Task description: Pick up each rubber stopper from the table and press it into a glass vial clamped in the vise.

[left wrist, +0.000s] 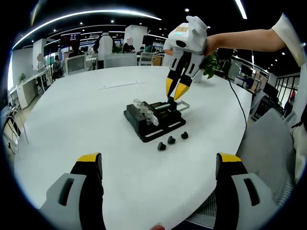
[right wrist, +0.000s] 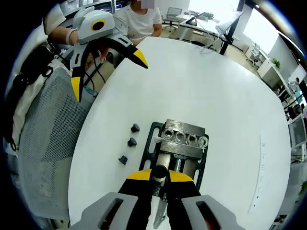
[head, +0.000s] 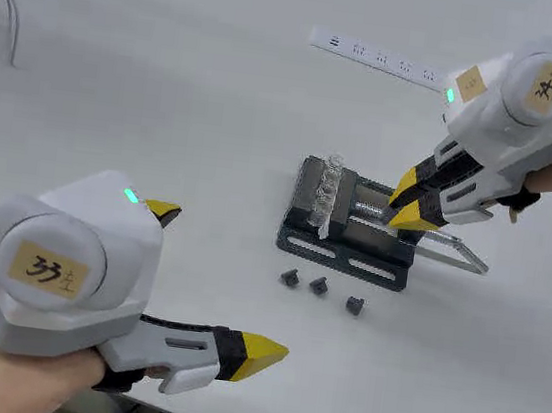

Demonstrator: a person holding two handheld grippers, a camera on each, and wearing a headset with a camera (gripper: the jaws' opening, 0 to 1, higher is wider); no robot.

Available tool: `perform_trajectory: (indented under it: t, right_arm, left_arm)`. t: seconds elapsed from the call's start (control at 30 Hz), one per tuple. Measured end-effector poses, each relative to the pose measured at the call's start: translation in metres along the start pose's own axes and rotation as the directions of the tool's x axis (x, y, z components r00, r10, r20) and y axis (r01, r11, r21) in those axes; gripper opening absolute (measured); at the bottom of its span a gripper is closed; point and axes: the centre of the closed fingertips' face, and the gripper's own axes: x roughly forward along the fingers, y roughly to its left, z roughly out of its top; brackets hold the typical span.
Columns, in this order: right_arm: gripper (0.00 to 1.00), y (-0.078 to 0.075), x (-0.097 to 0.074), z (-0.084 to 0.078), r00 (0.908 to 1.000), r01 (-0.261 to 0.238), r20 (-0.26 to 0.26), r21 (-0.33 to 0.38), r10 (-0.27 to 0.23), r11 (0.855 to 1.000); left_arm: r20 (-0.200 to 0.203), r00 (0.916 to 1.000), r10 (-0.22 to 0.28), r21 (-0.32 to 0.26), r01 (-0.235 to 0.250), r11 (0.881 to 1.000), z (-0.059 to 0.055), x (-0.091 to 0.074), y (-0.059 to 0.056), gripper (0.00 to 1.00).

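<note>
Nearest the lens, the left hand-held gripper (head: 211, 281) is held low over the white surface (head: 168, 103), its yellow-tipped jaws spread wide with nothing between them. The right hand-held gripper (head: 409, 203) is seen at the back of the small black bench vise (head: 346, 253), its jaws closed around the dark round knob (right wrist: 160, 173) at the end of the vise screw. The risk is judged to lie there — were the screw turned tighter, the row of clear glass vials (head: 327, 195) could be cracked; were it slackened, they could tip or slip when pressed. A stopper, being small, could also be pinched off-centre and flicked away. Three dark grey rubber stoppers (head: 319, 285) are found just in front of the vise, set apart in a short line — squat, tapered plugs, none yet lifted. Four vial mouths are seen open and upright, side by side in the clamp.
</note>
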Motion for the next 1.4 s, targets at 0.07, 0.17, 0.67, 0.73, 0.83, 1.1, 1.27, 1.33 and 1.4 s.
perform_trajectory:
  t: [0.07, 0.17, 0.67, 0.73, 0.83, 1.1, 1.27, 1.33, 1.4]
  right_arm:
    - [0.06, -0.006, -0.001, 0.001, 1.0000, 0.001, -0.005, -0.009, -0.001, 1.000]
    - [0.06, -0.015, -0.003, 0.006, 0.9999, 0.001, -0.010, -0.017, -0.002, 1.000]
    - [0.05, -0.051, -0.001, 0.026, 0.9998, 0.013, -0.014, -0.065, -0.014, 0.998]
    - [0.05, -0.056, 0.002, 0.030, 0.9998, 0.012, -0.013, -0.068, -0.013, 0.998]
    - [0.05, -0.057, 0.006, 0.033, 0.9997, 0.000, -0.023, -0.083, -0.002, 0.997]
    - [0.05, -0.063, 0.014, 0.040, 0.9986, -0.025, -0.049, -0.111, 0.020, 0.993]
    - [0.05, -0.065, 0.018, 0.038, 0.9968, -0.045, -0.071, -0.114, 0.037, 0.993]
    - [0.05, -0.069, 0.022, 0.038, 0.9961, -0.050, -0.079, -0.115, 0.041, 0.992]
    - [0.05, -0.067, 0.022, 0.037, 0.9957, -0.055, -0.081, -0.114, 0.046, 0.992]
  left_arm:
    - [-0.005, 1.0000, 0.001, 0.003, -0.001, 1.000, 0.000, 0.001, 0.001, 0.98]
    - [0.000, 1.0000, 0.002, -0.003, -0.002, 1.000, 0.001, 0.002, 0.003, 0.99]
    - [0.022, 0.9997, -0.009, -0.013, 0.009, 1.000, 0.005, 0.010, 0.011, 0.99]
    - [0.024, 0.9997, -0.008, -0.016, 0.008, 1.000, 0.005, 0.010, 0.012, 0.99]
    - [0.022, 0.9997, -0.005, -0.021, 0.006, 1.000, 0.004, 0.011, 0.014, 0.99]
    - [0.019, 0.9998, 0.004, -0.040, -0.003, 0.999, 0.000, 0.010, 0.019, 0.99]
    - [0.016, 0.9999, 0.005, -0.048, -0.004, 0.999, -0.002, 0.011, 0.019, 0.99]
    - [0.015, 0.9999, 0.004, -0.048, -0.003, 0.999, -0.002, 0.011, 0.019, 0.99]
    - [0.012, 0.9999, 0.003, -0.049, -0.002, 0.999, -0.003, 0.011, 0.019, 0.99]
